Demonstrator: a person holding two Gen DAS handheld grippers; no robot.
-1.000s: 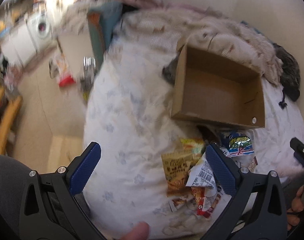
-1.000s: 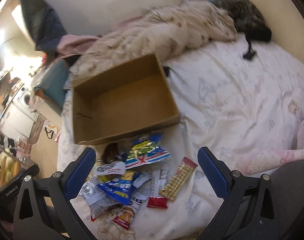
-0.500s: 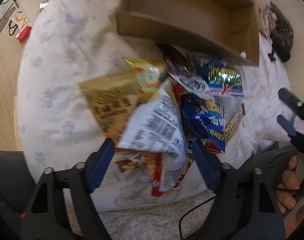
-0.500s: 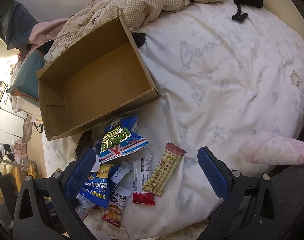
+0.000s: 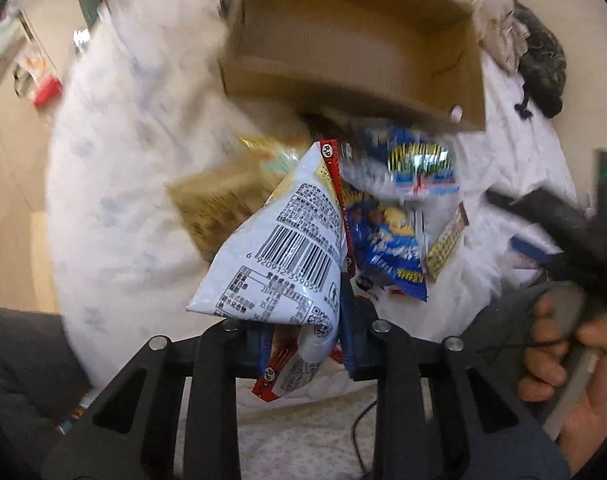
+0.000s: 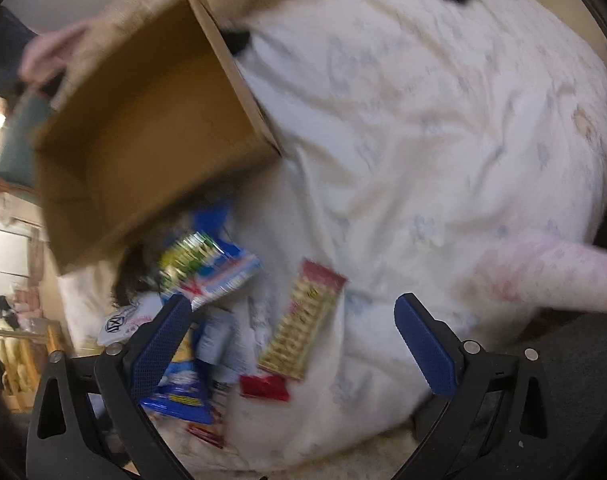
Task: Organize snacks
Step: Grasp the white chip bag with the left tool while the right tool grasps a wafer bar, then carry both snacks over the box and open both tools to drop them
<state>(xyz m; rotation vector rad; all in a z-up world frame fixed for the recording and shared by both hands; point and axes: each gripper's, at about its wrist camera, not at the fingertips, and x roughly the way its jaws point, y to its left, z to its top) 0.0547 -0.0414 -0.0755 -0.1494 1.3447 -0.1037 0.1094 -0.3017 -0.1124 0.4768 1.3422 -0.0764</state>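
the bed fills both views, covered in a white sheet with faint blue flowers. a rumpled beige blanket lies at its far edge, with a dark garment beside it.

an open box of brown cardboard sits on the sheet toward the far side, empty as far as its inside shows. the snacks lie in a loose heap on the sheet just in front of the box's near wall, close to the bed's near edge.

in the heap: a tan pouch on the left, a blue bag in the middle, and a blue, white and yellow bag nearest the box. a long yellow bar with red ends lies a little to the right of the pile, and a small red packet lies at its near end.

the left gripper has just been closing, and its blue pads now pinch the lower end of a white bag with a barcode and red trim; the bag stands up in front of the heap.

the right gripper has its jaws spread wide, pointing down over the bar, which lies between the pads; neither pad touches it. a hand holds this gripper's handle.
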